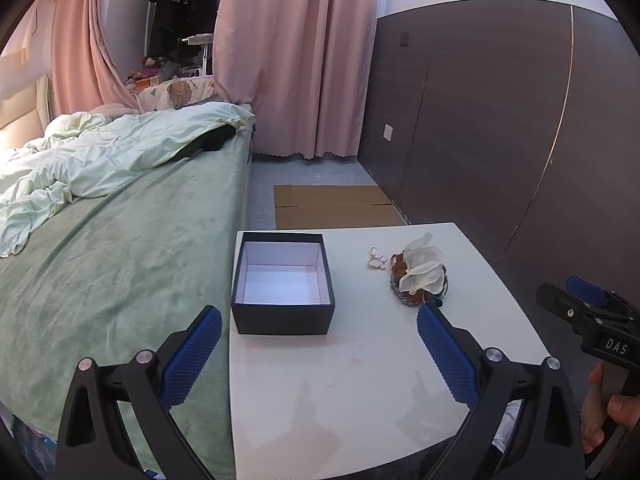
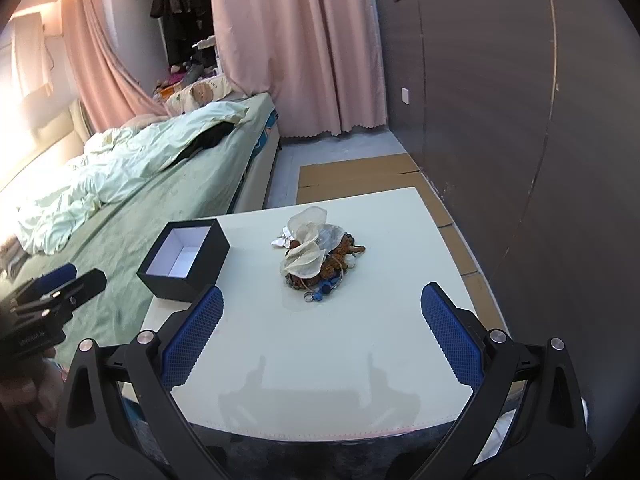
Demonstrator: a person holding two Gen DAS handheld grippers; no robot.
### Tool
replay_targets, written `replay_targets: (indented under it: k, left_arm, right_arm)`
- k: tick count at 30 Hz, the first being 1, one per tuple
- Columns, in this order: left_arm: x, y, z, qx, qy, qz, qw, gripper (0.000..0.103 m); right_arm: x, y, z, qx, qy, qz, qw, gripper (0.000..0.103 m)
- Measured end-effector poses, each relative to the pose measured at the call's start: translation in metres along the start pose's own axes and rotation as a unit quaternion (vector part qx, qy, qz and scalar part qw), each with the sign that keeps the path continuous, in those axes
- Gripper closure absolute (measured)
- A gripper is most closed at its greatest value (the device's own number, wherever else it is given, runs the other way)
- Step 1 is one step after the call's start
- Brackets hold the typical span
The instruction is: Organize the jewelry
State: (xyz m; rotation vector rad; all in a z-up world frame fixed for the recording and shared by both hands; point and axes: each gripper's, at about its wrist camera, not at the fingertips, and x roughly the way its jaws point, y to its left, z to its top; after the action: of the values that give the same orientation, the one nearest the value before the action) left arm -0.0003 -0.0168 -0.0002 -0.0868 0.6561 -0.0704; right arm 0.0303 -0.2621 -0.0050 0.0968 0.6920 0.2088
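Observation:
A black open box point(image 1: 282, 282) point(image 2: 185, 259) with a white empty inside stands on the left part of the white table point(image 1: 360, 392) point(image 2: 320, 340). A heap of jewelry point(image 1: 419, 274) point(image 2: 316, 258), topped by pale shell-like petals over brown beads and blue bits, lies to the right of the box. A small white butterfly piece point(image 1: 377, 258) rests just left of the heap. My left gripper point(image 1: 320, 318) is open above the table's near side, nothing between its fingers. My right gripper point(image 2: 322, 296) is open too, facing the heap from the front.
A bed with a green cover and a rumpled quilt point(image 1: 100, 184) point(image 2: 132, 172) runs along the table's left side. Flat cardboard point(image 1: 336, 206) point(image 2: 360, 176) lies on the floor beyond the table. A dark wall panel point(image 1: 500, 120) is on the right, pink curtains point(image 1: 296, 56) behind.

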Motion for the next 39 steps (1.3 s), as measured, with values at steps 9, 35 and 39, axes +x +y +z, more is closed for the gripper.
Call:
replay_targets:
  k: [9,35,39]
  left_arm:
    - [0.019,-0.016,0.006,-0.007,0.002,-0.025,0.9997,0.011]
    - [0.137,-0.084,0.02,0.012,0.04,-0.136,0.9899,0.047]
    - [0.158,-0.095,0.023,0.022,0.047,-0.147,0.9878,0.047]
  right_arm:
    - [0.008,-0.032,0.012,0.068,-0.007,-0.002,0.998,0.004]
    - [0.085,-0.104,0.022,0.237,0.087,0.076,0.965,0.045]
    - [0.101,-0.107,0.019,0.257,0.106,0.083,0.957,0.045]
